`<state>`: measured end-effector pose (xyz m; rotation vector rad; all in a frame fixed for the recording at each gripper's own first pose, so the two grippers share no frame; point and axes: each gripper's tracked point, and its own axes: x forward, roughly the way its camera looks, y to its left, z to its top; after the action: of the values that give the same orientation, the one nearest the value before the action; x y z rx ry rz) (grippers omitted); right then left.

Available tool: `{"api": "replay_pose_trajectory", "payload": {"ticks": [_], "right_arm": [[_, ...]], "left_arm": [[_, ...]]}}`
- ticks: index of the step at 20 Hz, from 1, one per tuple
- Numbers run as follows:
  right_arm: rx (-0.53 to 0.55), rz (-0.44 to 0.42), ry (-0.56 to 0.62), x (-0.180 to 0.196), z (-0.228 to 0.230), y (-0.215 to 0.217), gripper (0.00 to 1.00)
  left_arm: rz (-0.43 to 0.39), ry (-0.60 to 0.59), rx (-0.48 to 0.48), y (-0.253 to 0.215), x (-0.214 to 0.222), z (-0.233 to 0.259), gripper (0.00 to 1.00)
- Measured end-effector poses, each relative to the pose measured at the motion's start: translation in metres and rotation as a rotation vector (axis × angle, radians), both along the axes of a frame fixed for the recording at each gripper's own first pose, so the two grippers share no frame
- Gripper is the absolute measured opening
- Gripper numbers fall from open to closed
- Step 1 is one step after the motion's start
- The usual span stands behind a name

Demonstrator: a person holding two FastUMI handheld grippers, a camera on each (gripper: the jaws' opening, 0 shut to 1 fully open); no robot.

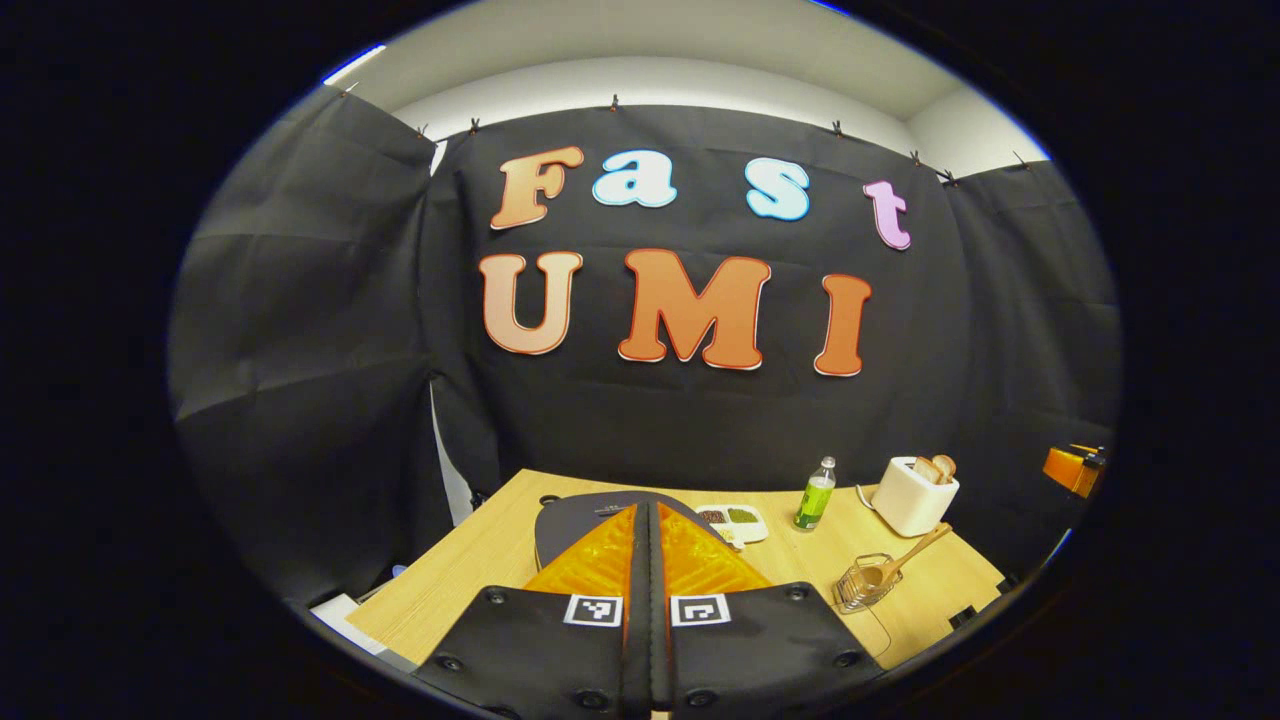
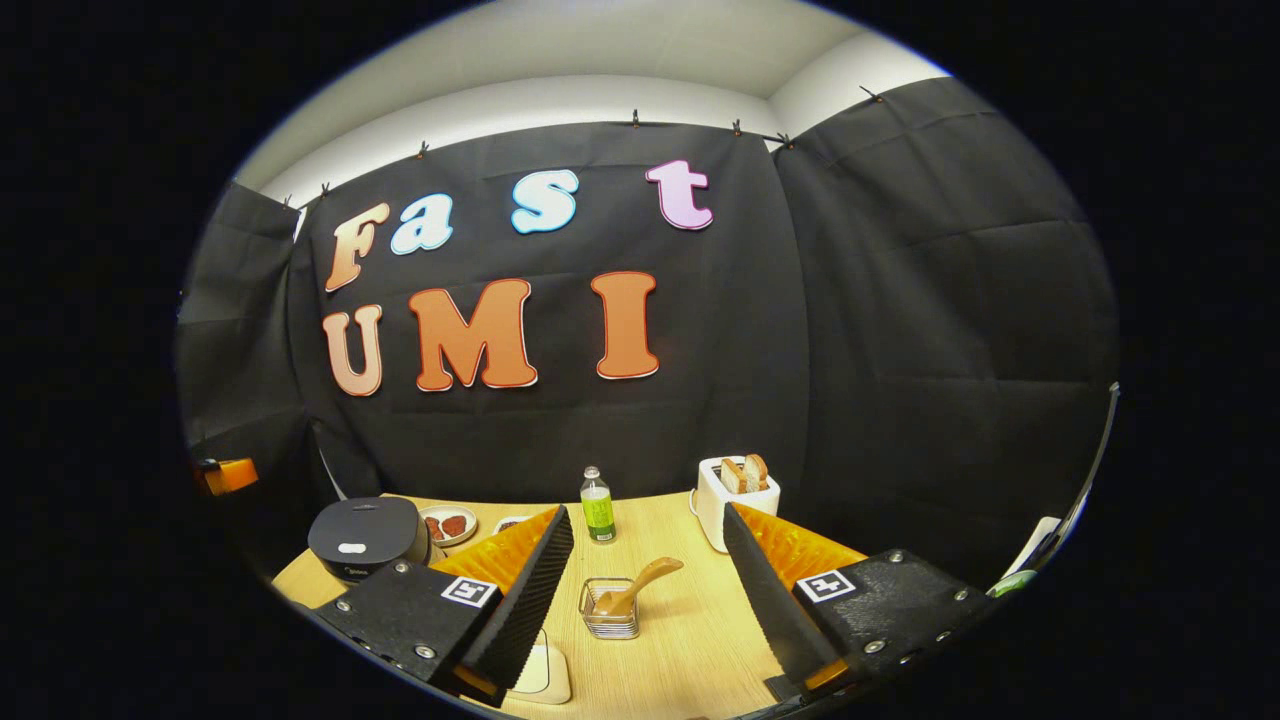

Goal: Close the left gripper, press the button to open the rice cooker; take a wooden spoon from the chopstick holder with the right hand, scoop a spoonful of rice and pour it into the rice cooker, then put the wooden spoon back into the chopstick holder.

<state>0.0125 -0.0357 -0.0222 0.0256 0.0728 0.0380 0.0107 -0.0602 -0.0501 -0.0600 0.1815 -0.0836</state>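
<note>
The dark rice cooker (image 1: 565, 520) (image 2: 365, 538) stands at the table's left with its lid down. My left gripper (image 1: 648, 508) hovers just before it, fingers pressed together with nothing between them. A wire chopstick holder (image 1: 862, 585) (image 2: 610, 612) sits mid-table, and a wooden spoon (image 1: 910, 555) (image 2: 640, 583) leans out of it to the right. My right gripper (image 2: 648, 532) hangs open above and in front of the holder, which lies between its fingers in the right gripper view. Far off at one edge of each view is the other gripper (image 1: 1075, 468) (image 2: 225, 475).
A green bottle (image 1: 815, 495) (image 2: 598, 506) and a white toaster (image 1: 915, 495) (image 2: 738, 500) holding bread stand at the back. A divided white dish (image 1: 735, 522) and a small bowl (image 2: 448, 525) sit beside the cooker. A white dish (image 2: 542, 675) lies near the front edge.
</note>
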Motion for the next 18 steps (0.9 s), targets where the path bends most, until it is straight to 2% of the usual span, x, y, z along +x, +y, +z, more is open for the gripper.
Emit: {"api": "replay_pose_trajectory", "payload": {"ticks": [6,12,13,14,15,18], "right_arm": [[0.001,-0.041,0.025,0.004,-0.009,-0.013,0.94],[-0.015,-0.101,0.055,0.003,-0.017,-0.034,0.93],[-0.015,-0.110,0.061,0.003,-0.019,-0.036,0.93],[-0.015,-0.116,0.066,0.003,-0.021,-0.039,0.93],[-0.014,-0.123,0.072,0.003,-0.023,-0.041,0.93],[-0.013,-0.135,0.087,0.002,-0.028,-0.044,0.94]], "left_arm": [[-0.067,0.093,0.010,-0.028,0.043,-0.045,0.04],[-0.116,0.220,0.023,-0.050,0.066,-0.101,0.04],[-0.118,0.235,0.026,-0.051,0.068,-0.109,0.04],[-0.110,0.251,0.032,-0.048,0.071,-0.116,0.08],[-0.106,0.264,0.038,-0.047,0.073,-0.122,0.04],[-0.086,0.297,0.057,-0.039,0.078,-0.136,0.04]]}}
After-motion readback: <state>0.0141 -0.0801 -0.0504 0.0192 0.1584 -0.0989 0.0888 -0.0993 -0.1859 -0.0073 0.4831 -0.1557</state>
